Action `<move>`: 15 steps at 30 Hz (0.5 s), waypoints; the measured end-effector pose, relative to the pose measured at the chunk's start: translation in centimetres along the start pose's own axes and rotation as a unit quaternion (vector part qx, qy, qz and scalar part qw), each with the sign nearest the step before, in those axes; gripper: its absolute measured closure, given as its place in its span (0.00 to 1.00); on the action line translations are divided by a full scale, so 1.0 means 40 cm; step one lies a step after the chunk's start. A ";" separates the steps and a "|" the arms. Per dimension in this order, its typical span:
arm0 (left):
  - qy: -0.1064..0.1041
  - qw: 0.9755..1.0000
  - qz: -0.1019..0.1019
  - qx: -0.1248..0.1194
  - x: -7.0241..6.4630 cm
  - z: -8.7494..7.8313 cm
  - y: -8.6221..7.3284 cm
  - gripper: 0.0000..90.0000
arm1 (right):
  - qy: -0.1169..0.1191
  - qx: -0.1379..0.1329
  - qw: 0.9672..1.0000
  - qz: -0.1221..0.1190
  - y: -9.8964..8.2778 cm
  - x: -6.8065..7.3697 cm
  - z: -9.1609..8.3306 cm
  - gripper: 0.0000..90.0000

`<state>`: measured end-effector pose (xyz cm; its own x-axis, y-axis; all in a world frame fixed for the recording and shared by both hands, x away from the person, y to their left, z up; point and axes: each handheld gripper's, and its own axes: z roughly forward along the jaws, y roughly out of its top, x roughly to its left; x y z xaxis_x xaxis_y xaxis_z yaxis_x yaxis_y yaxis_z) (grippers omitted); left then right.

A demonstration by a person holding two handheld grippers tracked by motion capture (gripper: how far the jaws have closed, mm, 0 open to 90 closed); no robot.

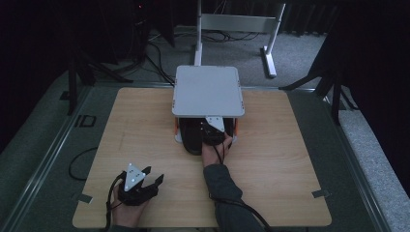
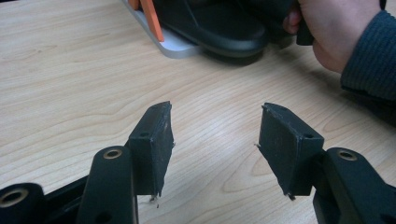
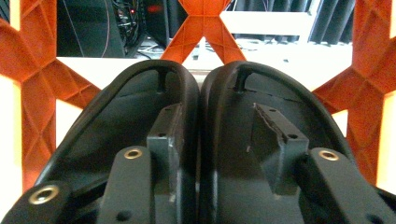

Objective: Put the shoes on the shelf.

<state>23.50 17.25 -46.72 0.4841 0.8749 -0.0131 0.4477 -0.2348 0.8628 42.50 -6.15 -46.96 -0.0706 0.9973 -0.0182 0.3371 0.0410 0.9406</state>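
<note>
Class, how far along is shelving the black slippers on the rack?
Done: both black slippers sit side by side on the lower shelf of the rack. In hand: the right gripper, fingers open, straddles their inner walls. Left: withdrawing it; the left gripper idles open above the table.

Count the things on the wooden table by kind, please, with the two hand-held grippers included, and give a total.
Black slippers: 2, one beside the other
Rack with grey top and orange sides: 1
Grippers: 2, left gripper and right gripper
Total: 5
</note>
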 end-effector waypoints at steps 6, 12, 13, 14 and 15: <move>-0.001 1.000 0.002 0.002 -0.003 0.003 -0.001 0.49 | 0.009 -0.002 1.000 -0.002 -0.010 0.001 -0.030 0.56; 0.000 1.000 0.002 0.005 -0.002 0.006 -0.003 0.49 | 0.020 0.028 0.999 0.002 -0.018 -0.007 -0.053 0.55; 0.000 1.000 0.001 0.005 -0.001 0.006 -0.003 0.49 | 0.024 0.032 0.999 0.002 -0.022 -0.009 -0.056 0.55; 0.000 1.000 0.000 0.006 -0.001 0.005 -0.003 0.49 | 0.026 0.039 0.999 0.000 -0.025 -0.011 -0.058 0.55; 0.001 1.000 0.000 0.006 -0.001 0.005 -0.004 0.49 | 0.029 0.047 0.998 -0.004 -0.029 -0.014 -0.060 0.55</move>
<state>23.57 17.15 -46.95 0.4825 0.8758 -0.0115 0.4561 -0.2401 0.8569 39.90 -6.89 -47.21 -0.1266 0.9919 -0.0034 0.4228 0.0571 0.9044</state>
